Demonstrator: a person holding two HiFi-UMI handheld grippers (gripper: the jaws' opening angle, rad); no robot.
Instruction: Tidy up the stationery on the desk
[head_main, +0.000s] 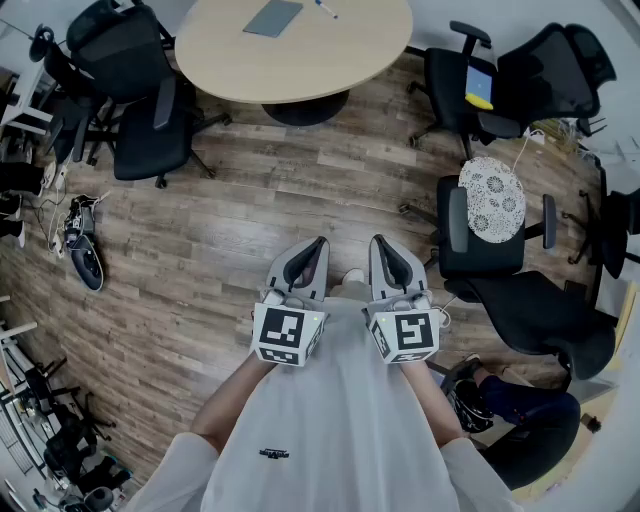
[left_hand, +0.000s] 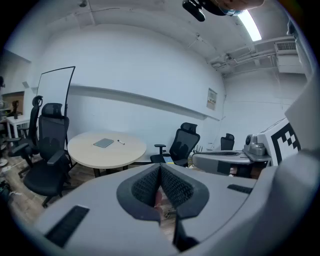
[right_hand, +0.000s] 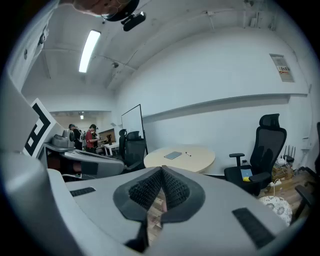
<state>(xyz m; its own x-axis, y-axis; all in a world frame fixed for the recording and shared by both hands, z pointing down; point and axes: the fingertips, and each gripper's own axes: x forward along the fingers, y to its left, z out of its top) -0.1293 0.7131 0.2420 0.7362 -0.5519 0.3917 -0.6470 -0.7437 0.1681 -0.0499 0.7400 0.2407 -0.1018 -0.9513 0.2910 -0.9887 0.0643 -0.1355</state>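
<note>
Pen (head_main: 326, 10) lies on table (head_main: 300, 62), well beyond left tool (head_main: 319, 243)

Office meeting room, as I see it through the rig.
Items logged: round pale-wood table (head_main: 300, 50); black mesh swivel chairs (head_main: 150, 135) around it; wood-plank floor (head_main: 250, 200); whiteboard (left_hand: 55, 85) by a white wall; ceiling strip light (right_hand: 89, 47); people (right_hand: 91, 137) standing further off.

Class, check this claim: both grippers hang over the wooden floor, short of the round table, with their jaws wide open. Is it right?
No: the jaws of the left gripper and right gripper are shut and empty, as both gripper views show. The rest holds.
</note>
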